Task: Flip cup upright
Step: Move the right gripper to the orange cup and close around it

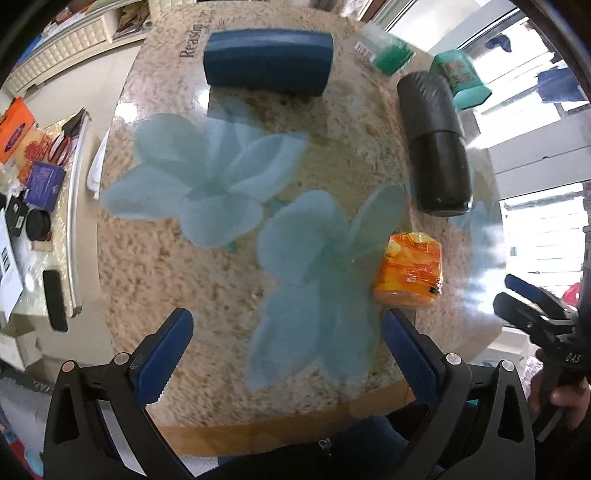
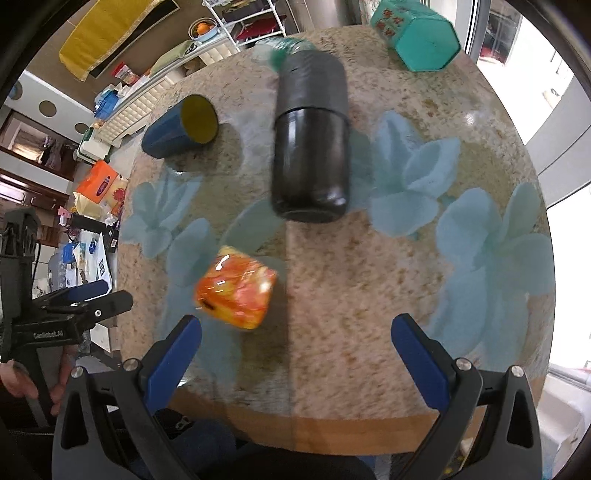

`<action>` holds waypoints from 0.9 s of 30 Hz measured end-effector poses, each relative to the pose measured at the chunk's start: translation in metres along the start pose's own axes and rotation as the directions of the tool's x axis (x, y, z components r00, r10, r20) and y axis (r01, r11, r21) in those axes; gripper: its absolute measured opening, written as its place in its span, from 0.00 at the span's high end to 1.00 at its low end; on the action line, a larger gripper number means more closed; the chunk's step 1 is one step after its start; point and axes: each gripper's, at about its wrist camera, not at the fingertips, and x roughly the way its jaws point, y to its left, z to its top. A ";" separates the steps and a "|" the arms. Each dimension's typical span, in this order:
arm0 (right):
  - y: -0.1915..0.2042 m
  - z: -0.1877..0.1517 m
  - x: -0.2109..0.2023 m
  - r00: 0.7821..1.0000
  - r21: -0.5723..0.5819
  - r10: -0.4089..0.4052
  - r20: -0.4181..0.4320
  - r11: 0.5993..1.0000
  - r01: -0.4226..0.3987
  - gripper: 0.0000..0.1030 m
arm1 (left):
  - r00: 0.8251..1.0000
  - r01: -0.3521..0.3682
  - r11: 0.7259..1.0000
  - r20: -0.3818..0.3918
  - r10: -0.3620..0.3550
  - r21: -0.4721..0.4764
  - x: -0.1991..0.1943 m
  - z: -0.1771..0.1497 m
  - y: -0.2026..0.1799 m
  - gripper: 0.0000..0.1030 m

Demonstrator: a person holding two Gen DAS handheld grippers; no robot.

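A dark blue cup (image 1: 268, 61) lies on its side at the far edge of the round table (image 1: 155, 258). In the right wrist view the blue cup (image 2: 181, 127) shows its yellow inside, mouth facing right. My left gripper (image 1: 286, 350) is open and empty, low over the near table edge, far from the cup. My right gripper (image 2: 295, 354) is open and empty, also over the near edge. The right gripper also shows in the left wrist view (image 1: 524, 295), and the left gripper in the right wrist view (image 2: 88, 291).
A black flask (image 1: 436, 144) lies on its side at the right. An orange patterned cup (image 1: 408, 271) lies near my left gripper's right finger. A teal hexagonal box (image 2: 417, 35) and a green-capped bottle (image 1: 388, 51) sit at the far edge. A cluttered counter (image 1: 37, 177) stands left.
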 end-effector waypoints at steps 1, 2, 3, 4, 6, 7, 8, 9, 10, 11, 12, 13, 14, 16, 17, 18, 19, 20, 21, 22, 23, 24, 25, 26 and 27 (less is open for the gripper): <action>0.003 -0.001 0.002 1.000 0.013 0.004 -0.004 1.000 -0.004 0.00 | 1.000 0.010 1.000 0.008 -0.010 0.016 -0.004 -0.001 0.005 0.00; 0.008 -0.001 0.003 1.000 0.029 -0.001 -0.006 1.000 0.001 0.00 | 1.000 0.011 0.999 0.012 -0.012 0.030 -0.003 0.000 0.006 0.00; 0.013 0.000 0.004 1.000 0.030 0.005 -0.009 1.000 -0.005 0.00 | 1.000 0.011 0.999 0.017 -0.012 0.047 -0.006 -0.001 0.009 0.00; 0.017 0.001 0.006 1.000 0.038 0.001 -0.010 0.999 0.000 0.00 | 1.000 0.012 0.998 0.022 -0.013 0.063 -0.008 -0.001 0.010 0.00; 0.025 0.004 0.011 1.000 0.068 0.009 -0.015 0.998 -0.008 0.00 | 0.999 0.012 0.996 0.030 -0.015 0.093 -0.012 -0.002 0.016 0.00; 0.029 0.005 0.015 1.000 0.087 0.008 -0.023 0.996 -0.006 0.00 | 0.999 0.016 0.994 0.034 -0.019 0.104 -0.013 -0.002 0.019 0.00; 0.033 0.007 0.018 1.000 0.097 0.003 -0.028 0.995 -0.001 0.00 | 0.999 0.022 0.993 0.040 -0.027 0.117 -0.015 -0.002 0.023 0.00; 0.037 0.008 0.019 1.000 0.105 -0.002 -0.031 0.994 0.006 0.00 | 0.998 0.027 0.992 0.044 -0.033 0.122 -0.016 -0.002 0.025 0.00; 0.041 0.011 0.023 0.999 0.115 -0.009 -0.035 0.993 0.013 0.00 | 0.998 0.030 0.991 0.048 -0.036 0.127 -0.017 -0.002 0.028 0.00; 0.044 0.012 0.024 0.999 0.121 -0.012 -0.036 0.993 0.017 0.00 | 0.998 0.030 0.991 0.050 -0.037 0.134 -0.018 -0.001 0.030 0.00; 0.048 0.013 0.025 0.999 0.122 -0.019 -0.037 0.992 0.023 0.00 | 0.998 0.029 0.990 0.052 -0.036 0.141 -0.018 -0.001 0.032 0.00; 0.052 0.016 0.029 0.999 0.118 -0.028 -0.044 0.992 0.034 0.00 | 0.998 0.028 0.989 0.053 -0.036 0.146 -0.018 -0.001 0.035 0.00; 0.055 0.017 0.030 0.998 0.117 -0.039 -0.055 0.992 0.046 0.00 | 0.998 0.031 0.988 0.054 -0.040 0.149 -0.018 -0.001 0.036 0.00; 0.059 0.020 0.038 0.995 0.126 -0.054 -0.079 0.990 0.064 0.00 | 0.997 0.046 0.987 0.050 -0.054 0.151 -0.016 0.000 0.039 0.00; 0.057 0.022 0.042 0.994 0.136 -0.054 -0.091 0.989 0.067 0.00 | 0.997 0.057 0.987 0.048 -0.065 0.152 -0.015 0.000 0.041 0.00; 0.057 0.023 0.046 0.993 0.145 -0.054 -0.102 0.987 0.069 0.00 | 0.996 0.067 0.986 0.044 -0.075 0.153 -0.013 0.002 0.043 0.00; 0.056 0.023 0.050 0.993 0.156 -0.050 -0.110 0.985 0.067 0.00 | 0.996 0.074 0.985 0.042 -0.081 0.153 -0.011 0.003 0.044 0.00; 0.055 0.025 0.056 0.992 0.172 -0.042 -0.120 0.983 0.062 0.00 | 0.995 0.081 0.985 0.038 -0.088 0.154 -0.009 0.004 0.045 0.00; 0.052 0.025 0.061 0.991 0.191 -0.035 -0.131 0.980 0.059 0.00 | 0.995 0.084 0.985 0.034 -0.090 0.153 -0.007 0.005 0.046 0.00; 0.050 0.025 0.067 0.989 0.215 -0.025 -0.145 0.975 0.057 0.00 | 0.995 0.088 0.985 0.029 -0.093 0.151 -0.004 0.006 0.048 0.00; 0.046 0.025 0.072 0.987 0.245 -0.014 -0.158 0.968 0.054 0.00 | 0.995 0.093 0.984 0.026 -0.098 0.149 -0.002 0.007 0.048 0.00; 0.043 0.025 0.077 0.986 0.275 -0.004 -0.168 0.960 0.051 0.00 | 0.994 0.100 0.984 0.022 -0.105 0.147 -0.001 0.007 0.049 0.00; 0.039 0.025 0.082 0.984 0.301 0.006 -0.176 0.952 0.048 0.00 | 0.994 0.108 0.983 0.020 -0.112 0.146 0.000 0.008 0.051 0.00; 0.033 0.026 0.086 0.983 0.326 0.014 -0.185 0.944 0.048 0.00 | 0.993 0.117 0.983 0.018 -0.121 0.142 0.001 0.008 0.052 0.00; 0.029 0.027 0.089 0.981 0.340 0.013 -0.193 0.939 0.054 0.00 | 0.992 0.126 0.983 0.016 -0.129 0.136 0.002 0.008 0.054 0.00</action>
